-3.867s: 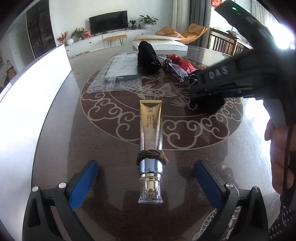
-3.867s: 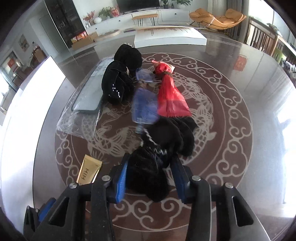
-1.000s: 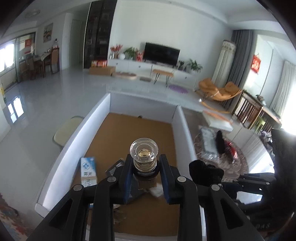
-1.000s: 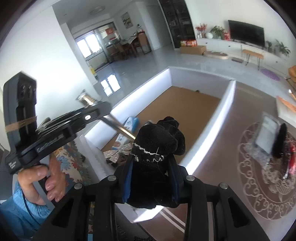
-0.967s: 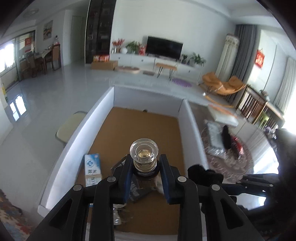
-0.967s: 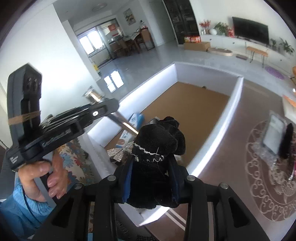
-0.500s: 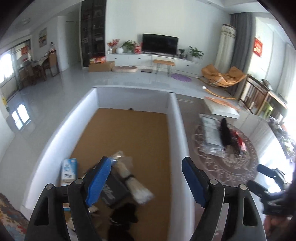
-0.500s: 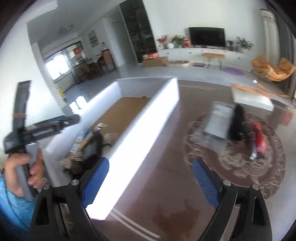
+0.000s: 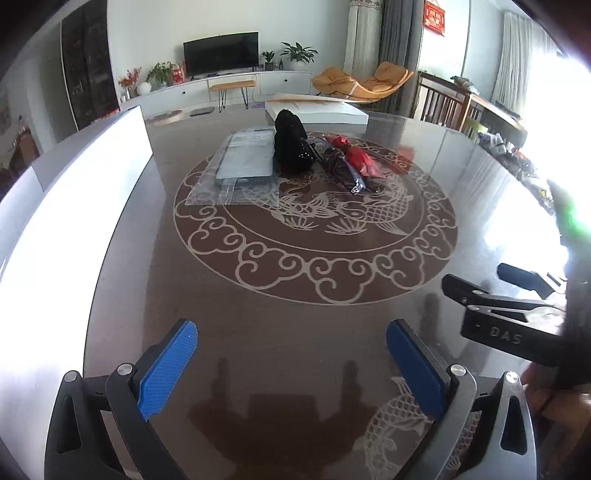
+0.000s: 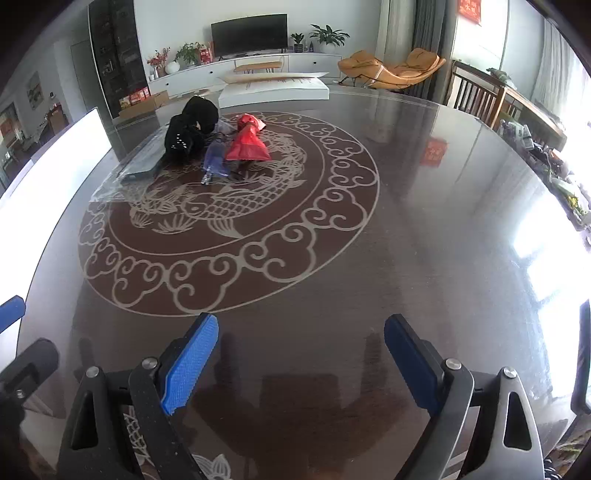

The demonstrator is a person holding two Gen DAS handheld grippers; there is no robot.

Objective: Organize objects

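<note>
The left gripper (image 9: 291,363) is opening, jaws spread wide, nothing between the blue pads. The right gripper (image 10: 301,363) stands wide apart and empty above the table (image 10: 424,240). Remaining objects lie well beyond both: black pouch (image 9: 291,147), red bag (image 10: 246,146), blue bag (image 10: 216,158), clear packet (image 9: 243,162).

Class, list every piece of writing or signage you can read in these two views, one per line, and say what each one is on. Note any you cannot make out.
"DAS": on the black body of the right gripper, seen in the left wrist view.
Red hanging sign by the curtain: gold characters, too small to read.
Red reflection on the table: too blurred to read.
Nothing else legible.
</note>
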